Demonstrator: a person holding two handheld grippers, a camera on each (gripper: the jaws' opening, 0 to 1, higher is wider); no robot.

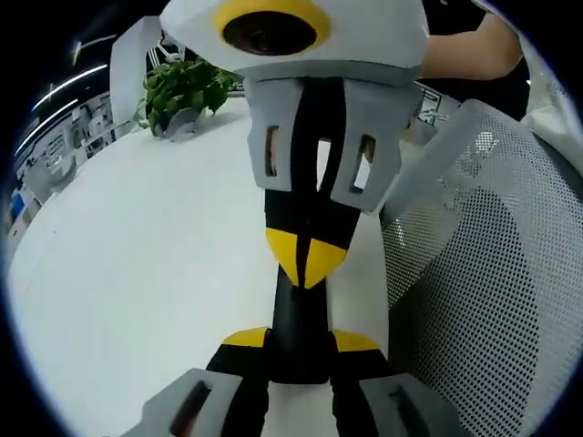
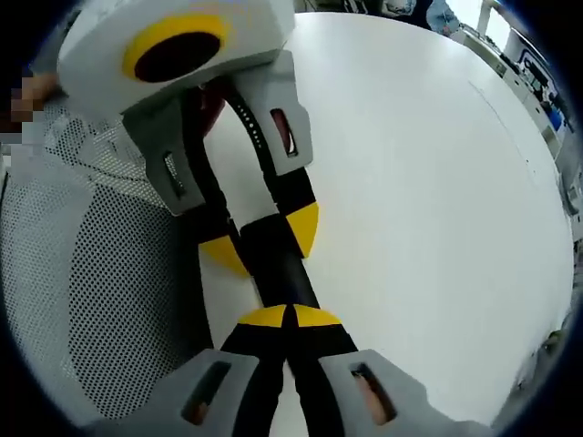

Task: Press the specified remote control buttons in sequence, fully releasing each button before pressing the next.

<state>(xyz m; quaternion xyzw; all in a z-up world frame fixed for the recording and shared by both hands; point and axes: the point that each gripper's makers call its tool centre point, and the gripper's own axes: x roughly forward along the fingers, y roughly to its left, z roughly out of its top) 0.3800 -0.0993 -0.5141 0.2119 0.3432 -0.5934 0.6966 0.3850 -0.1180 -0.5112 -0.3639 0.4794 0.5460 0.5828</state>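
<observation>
The left claw [image 1: 301, 350] is clenched on one end of the black remote [image 1: 299, 319], its yellow tips either side of the slim body. The right claw [image 2: 290, 320], yellow tips pressed together, grasps the other end of the remote [image 2: 284, 273], so the two claws face each other along it, tip to tip. The remote hangs just above the white counter [image 1: 137, 273], near the edge where a white mesh chair [image 1: 492, 273] stands. A potted plant [image 1: 182, 91] sits at the counter's far edge. A person's arm [image 1: 465, 50] shows beyond the chair.
</observation>
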